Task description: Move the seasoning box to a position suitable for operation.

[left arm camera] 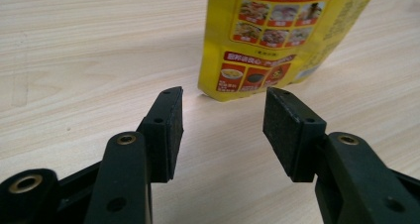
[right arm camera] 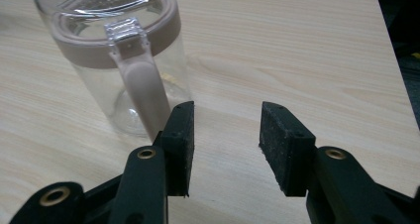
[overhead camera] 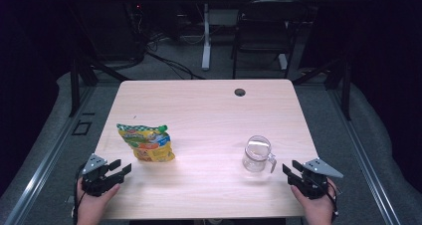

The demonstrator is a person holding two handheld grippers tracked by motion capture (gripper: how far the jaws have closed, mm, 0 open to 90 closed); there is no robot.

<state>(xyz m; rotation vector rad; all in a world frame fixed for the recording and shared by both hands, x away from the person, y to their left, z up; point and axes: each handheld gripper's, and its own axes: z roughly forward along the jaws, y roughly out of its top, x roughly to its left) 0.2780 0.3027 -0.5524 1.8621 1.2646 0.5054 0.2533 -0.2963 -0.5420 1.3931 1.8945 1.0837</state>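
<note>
A yellow snack bag [overhead camera: 147, 143] lies flat on the left half of the wooden table [overhead camera: 209, 110]. My left gripper [overhead camera: 122, 168] rests near the front left corner, just short of the bag, jaws open and empty. In the left gripper view the bag's bottom edge [left arm camera: 257, 80] sits just beyond the open left gripper [left arm camera: 223, 117]. A clear glass jug [overhead camera: 257, 154] with a handle stands upright at the front right. My right gripper [overhead camera: 290, 168] is to its right, open and empty. In the right gripper view the jug's handle [right arm camera: 143, 90] is just ahead of the left fingertip of the right gripper [right arm camera: 227, 130].
A round cable hole [overhead camera: 240, 92] sits near the table's far edge. Beyond the table stand a dark chair [overhead camera: 263, 31] and a white desk leg [overhead camera: 205, 36], with cables on the floor. The table's right edge [right arm camera: 391, 60] runs close beside the right gripper.
</note>
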